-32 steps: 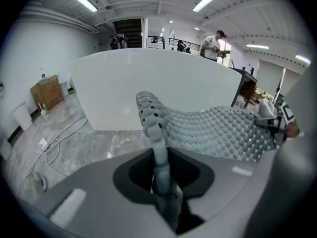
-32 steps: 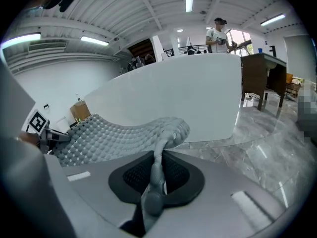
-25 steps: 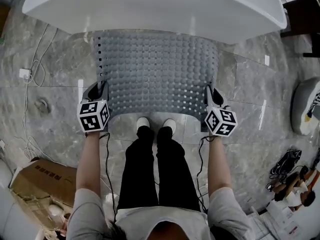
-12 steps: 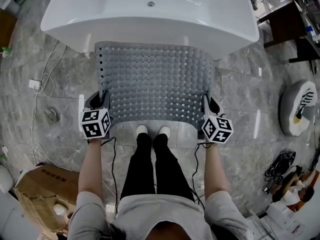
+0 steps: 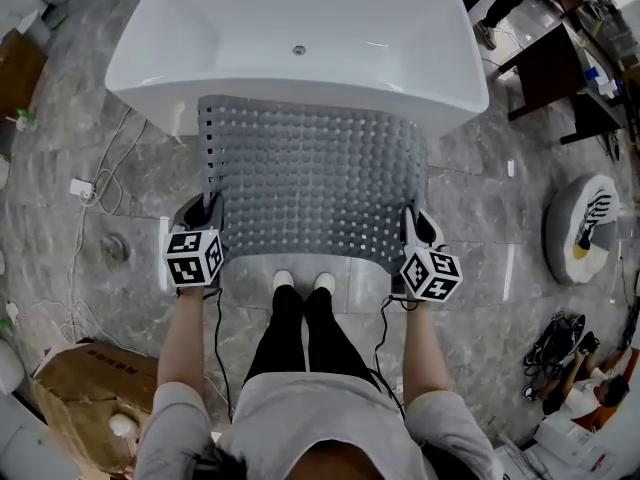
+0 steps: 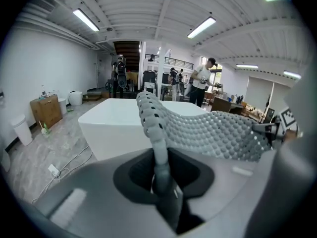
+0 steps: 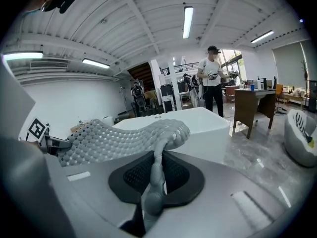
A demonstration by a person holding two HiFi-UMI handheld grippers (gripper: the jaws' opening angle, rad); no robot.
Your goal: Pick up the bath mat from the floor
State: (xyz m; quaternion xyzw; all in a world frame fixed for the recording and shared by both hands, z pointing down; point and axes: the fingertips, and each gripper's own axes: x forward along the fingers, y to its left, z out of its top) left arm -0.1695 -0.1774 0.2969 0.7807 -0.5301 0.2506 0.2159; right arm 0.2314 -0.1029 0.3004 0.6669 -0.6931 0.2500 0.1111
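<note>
A grey bath mat point(image 5: 310, 183) with a bumpy, perforated surface hangs lifted off the floor in front of the person, stretched between both grippers. My left gripper point(image 5: 208, 208) is shut on the mat's near-left edge, and my right gripper point(image 5: 410, 220) is shut on its near-right edge. In the left gripper view the mat's edge point(image 6: 159, 152) is pinched between the jaws and the sheet runs off to the right. In the right gripper view the mat point(image 7: 157, 170) is clamped the same way and sags off to the left.
A white bathtub point(image 5: 300, 38) stands just beyond the mat. Cables and a power strip point(image 5: 82, 188) lie on the marble floor at left, with a cardboard box point(image 5: 85, 388) at near left. A round pet bed point(image 5: 575, 230) and shoes point(image 5: 555, 343) are at right. People stand beyond the tub point(image 6: 203, 81).
The mat has risen with both grippers, and the view now takes in the whole bathtub. The grips on both edges are unchanged.
</note>
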